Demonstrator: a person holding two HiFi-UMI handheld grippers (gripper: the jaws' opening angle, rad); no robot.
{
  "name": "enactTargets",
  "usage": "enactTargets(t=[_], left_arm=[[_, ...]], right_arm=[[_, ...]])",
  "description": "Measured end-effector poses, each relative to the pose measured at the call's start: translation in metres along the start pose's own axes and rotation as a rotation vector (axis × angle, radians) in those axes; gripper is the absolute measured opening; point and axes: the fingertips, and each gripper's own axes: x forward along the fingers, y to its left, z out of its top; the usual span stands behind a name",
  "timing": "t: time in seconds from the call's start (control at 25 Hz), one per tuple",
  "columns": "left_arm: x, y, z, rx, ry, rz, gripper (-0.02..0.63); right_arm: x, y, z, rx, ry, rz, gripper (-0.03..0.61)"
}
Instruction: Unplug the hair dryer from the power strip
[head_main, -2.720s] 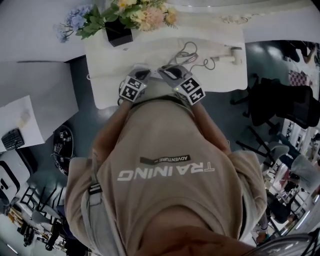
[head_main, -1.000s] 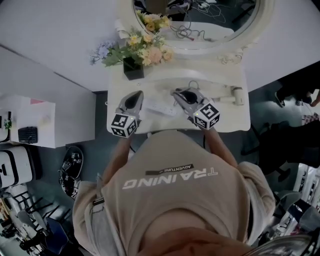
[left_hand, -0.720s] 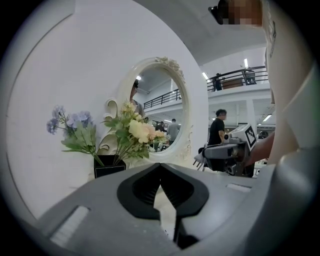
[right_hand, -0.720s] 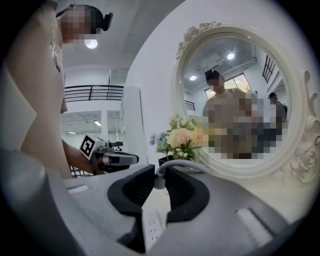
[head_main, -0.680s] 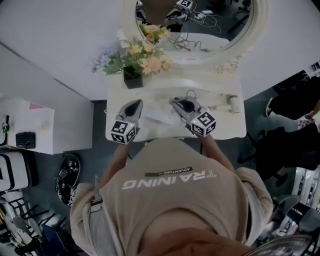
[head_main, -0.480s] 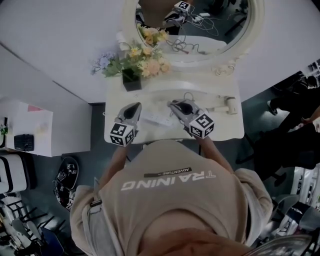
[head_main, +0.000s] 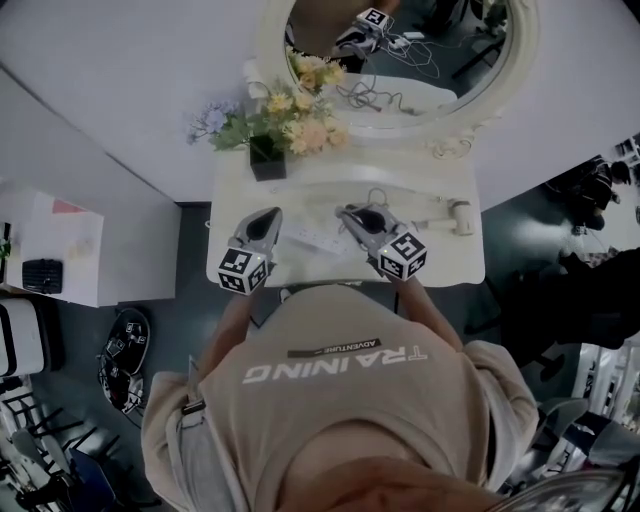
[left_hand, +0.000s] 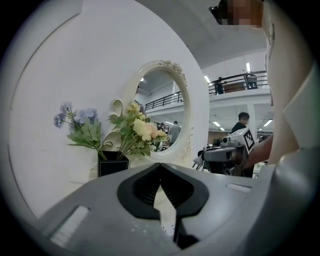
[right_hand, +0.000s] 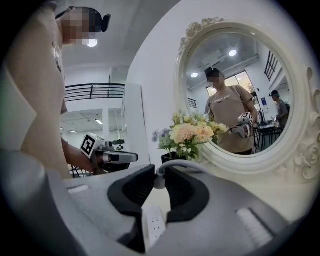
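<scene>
Right gripper (right_hand: 159, 174) is pinching the white plug (right_hand: 159, 183) right at its jaw tips, with the cable (right_hand: 195, 167) arching out above it. Left gripper (left_hand: 160, 167) is hanging with its jaws pressed together on nothing, beside the power strip (head_main: 316, 240) and not pinning it down. The strip is lying on the table (head_main: 440, 268) between the two grippers. The hair dryer (head_main: 456, 214) is lying well apart to the right.

The plug's prongs are probably showing bare in the left gripper view, so it looks clear of the sockets. It's too small there to be sure.

Risks I'm seeing:
- The tip-only grip is giving the plug room to twist or slip out and drop back onto the strip.
- If the prongs are partly seated, the strip is going to lift with the pull, since nothing is holding it.
- Pulling further is taking up cable slack, which could drag the dryer along the table.
- The loose cable loop is sitting near the vase (head_main: 268, 163) and could snag it.
</scene>
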Motion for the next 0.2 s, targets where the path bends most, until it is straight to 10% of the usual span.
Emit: enactTargets(t=[0.2], left_arm=[[0.0035, 0.0027, 0.0024, 0.010, -0.003, -0.013, 0.006]], right_arm=[[0.0040, -0.0039, 0.0014, -0.006, -0.004, -0.007, 0.071]])
